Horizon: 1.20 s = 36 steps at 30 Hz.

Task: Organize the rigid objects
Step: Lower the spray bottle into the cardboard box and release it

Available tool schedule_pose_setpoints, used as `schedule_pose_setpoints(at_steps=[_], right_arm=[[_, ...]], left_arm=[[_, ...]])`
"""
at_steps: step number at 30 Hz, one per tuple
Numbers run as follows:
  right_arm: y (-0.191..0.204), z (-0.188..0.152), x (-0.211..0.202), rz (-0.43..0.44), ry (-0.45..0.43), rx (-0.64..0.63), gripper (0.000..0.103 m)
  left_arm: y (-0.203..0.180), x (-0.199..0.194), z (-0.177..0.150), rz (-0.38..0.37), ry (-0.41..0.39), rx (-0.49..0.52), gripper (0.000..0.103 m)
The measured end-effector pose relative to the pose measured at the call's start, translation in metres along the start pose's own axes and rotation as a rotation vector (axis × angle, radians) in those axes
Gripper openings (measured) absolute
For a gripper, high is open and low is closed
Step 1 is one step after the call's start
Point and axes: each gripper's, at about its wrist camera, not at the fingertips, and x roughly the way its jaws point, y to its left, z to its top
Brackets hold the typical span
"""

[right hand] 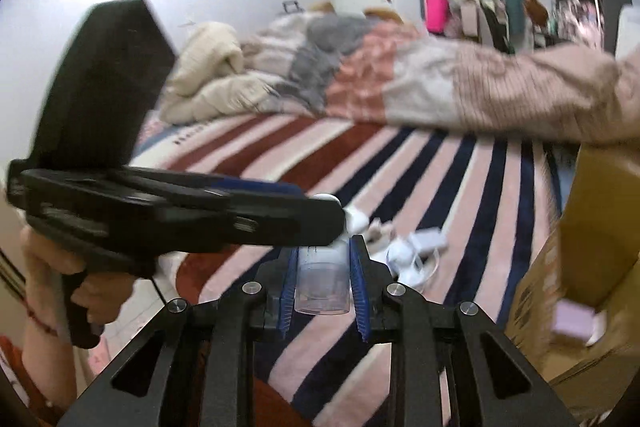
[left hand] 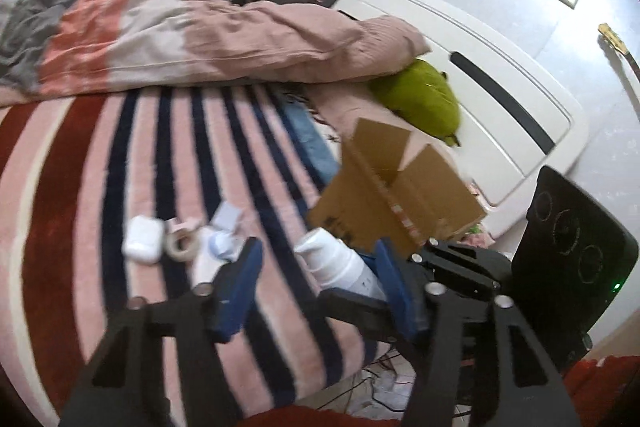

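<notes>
Watching left wrist view: my left gripper [left hand: 316, 279] stands wide, its blue pads apart, nothing clamped.
Between its fingers: a white bottle [left hand: 340, 261] shows in the gap; I cannot tell whether either pad touches it.
Right gripper from here: the black body at lower right of the frame [left hand: 460, 263]; its fingers are hidden.
Loose items: an earbud case [left hand: 143, 238], a tape roll [left hand: 182, 246] and a pale blue box [left hand: 228, 217] lie close together on the striped blanket [left hand: 80, 187], left of centre.
Container: the cardboard box [left hand: 400, 195] sits tilted at centre right, top open; contents unseen.

Right wrist view: my right gripper [right hand: 323, 277] is narrowed onto the white bottle [right hand: 322, 279], both blue pads against its clear cap.
Left gripper: crosses the frame's left half [right hand: 180, 215], a hand [right hand: 60, 267] on its grip.
Container: only this view looks inside the cardboard box [right hand: 592, 259], lower right, where a lilac box [right hand: 572, 319] lies.
</notes>
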Motion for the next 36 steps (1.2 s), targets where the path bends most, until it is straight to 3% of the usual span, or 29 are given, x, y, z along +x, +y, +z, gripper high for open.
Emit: schedule_pose_setpoints(at_steps=[3,16,25,27,29,31,35,36], right_arm=[[-0.014,0.005,-0.017,-0.026,-0.033,-0.015,0.02],[-0.112,0.002,-0.073,-0.178,-0.022,0.076,0.02],[-0.154,0.002,-0.068,-0.254,0.1,0.109,0.02],[-0.156,0.0,-0.066,-0.268,0.116,0.109,0.021],[-0.157,-0.002,-0.066,-0.281,0.124,0.118,0.034],[-0.156,-0.003,-0.069,-0.299,0.114,0.123,0.059],[-0.145,0.002,-0.076,-0.293,0.086,0.107,0.07],[-0.14,0.005,-0.078,-0.29,0.072,0.098,0.078]], left_arm=[[-0.018,0.014,0.014,-0.064,0.009,0.001,0.032],[-0.104,0.113,0.063,-0.065,0.145,0.17,0.032],[-0.118,0.157,0.074,0.013,0.227,0.176,0.032],[-0.116,0.156,0.073,0.034,0.223,0.179,0.039],[-0.116,0.151,0.073,0.055,0.204,0.187,0.055],[-0.115,0.139,0.073,0.083,0.167,0.197,0.072],[-0.106,0.104,0.072,0.155,0.093,0.194,0.079],[-0.103,0.094,0.071,0.175,0.073,0.191,0.083]])
